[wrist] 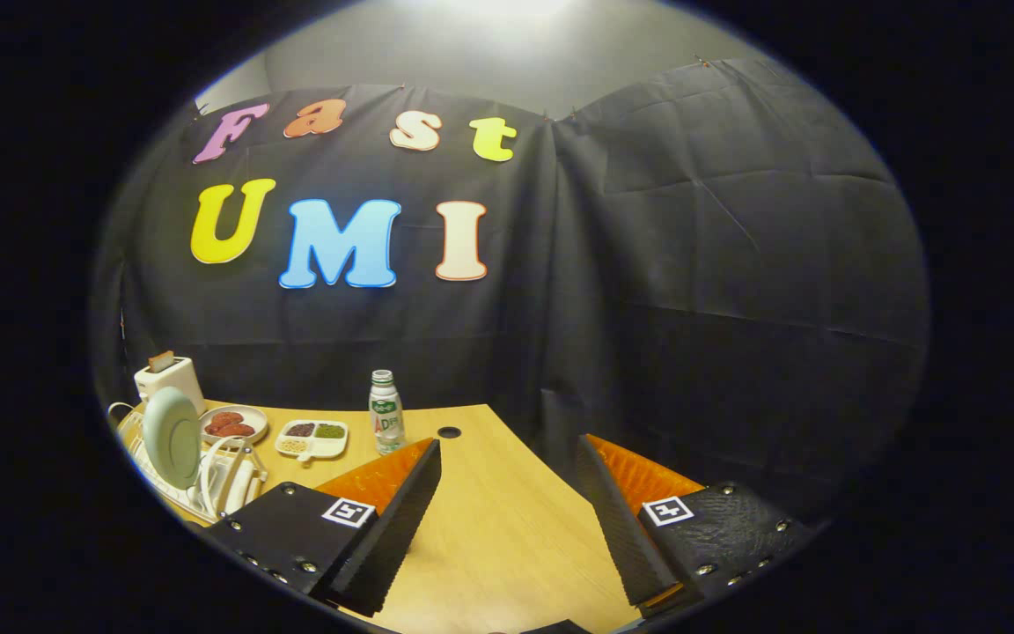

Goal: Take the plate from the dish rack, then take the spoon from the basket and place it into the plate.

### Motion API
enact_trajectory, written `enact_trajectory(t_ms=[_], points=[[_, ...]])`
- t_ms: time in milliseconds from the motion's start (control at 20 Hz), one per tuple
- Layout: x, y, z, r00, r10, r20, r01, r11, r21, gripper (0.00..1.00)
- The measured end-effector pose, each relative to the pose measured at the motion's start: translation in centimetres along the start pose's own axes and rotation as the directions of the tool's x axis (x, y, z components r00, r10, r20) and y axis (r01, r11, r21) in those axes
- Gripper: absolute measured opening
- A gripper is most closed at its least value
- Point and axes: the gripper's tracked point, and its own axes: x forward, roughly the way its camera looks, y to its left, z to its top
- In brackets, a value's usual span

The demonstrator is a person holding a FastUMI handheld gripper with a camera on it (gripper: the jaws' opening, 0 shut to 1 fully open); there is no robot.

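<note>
In the gripper view, the gripper (507,493) hangs over the bare table (507,546), its fingers spread wide on nothing. The plate (171,438) stands on edge in the dish rack (208,489), well off to the fingers' left, its face turned toward the table's middle. Approached face-on, the fingers would likely knock rather than straddle its rim, tipping it against the rack wires.

Bare table (507,537) lies open between the spread fingers of the gripper (507,462). At ten o'clock a bottle (385,423), dishes and dish rack (208,480) crowd the way.
</note>
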Motion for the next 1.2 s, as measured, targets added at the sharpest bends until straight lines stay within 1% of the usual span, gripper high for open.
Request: enact_trajectory(t_ms=[200, 350, 500, 650, 750, 850, 1000, 1200], points=[[-1.9, 5.8, 1.2, 0.992, 0.127, -0.009, -0.127, 0.992, -0.009, 0.95], [-2.8, 10.6, 2.1, 0.973, 0.232, -0.01, -0.232, 0.973, 0.009, 0.95], [-3.2, 15.2, 2.5, 0.944, 0.329, -0.027, -0.328, 0.944, 0.046, 0.95], [-3.9, 20.8, 2.2, 0.892, 0.448, -0.062, -0.443, 0.892, 0.089, 0.95], [-4.0, 23.8, 2.0, 0.866, 0.493, -0.082, -0.483, 0.868, 0.113, 0.95], [-4.0, 26.8, 1.6, 0.848, 0.521, -0.096, -0.509, 0.851, 0.131, 0.95], [-3.3, 30.3, 0.6, 0.829, 0.544, -0.13, -0.528, 0.837, 0.14, 0.95], [-2.3, 34.8, -1.0, 0.795, 0.582, -0.171, -0.561, 0.813, 0.159, 0.96]])
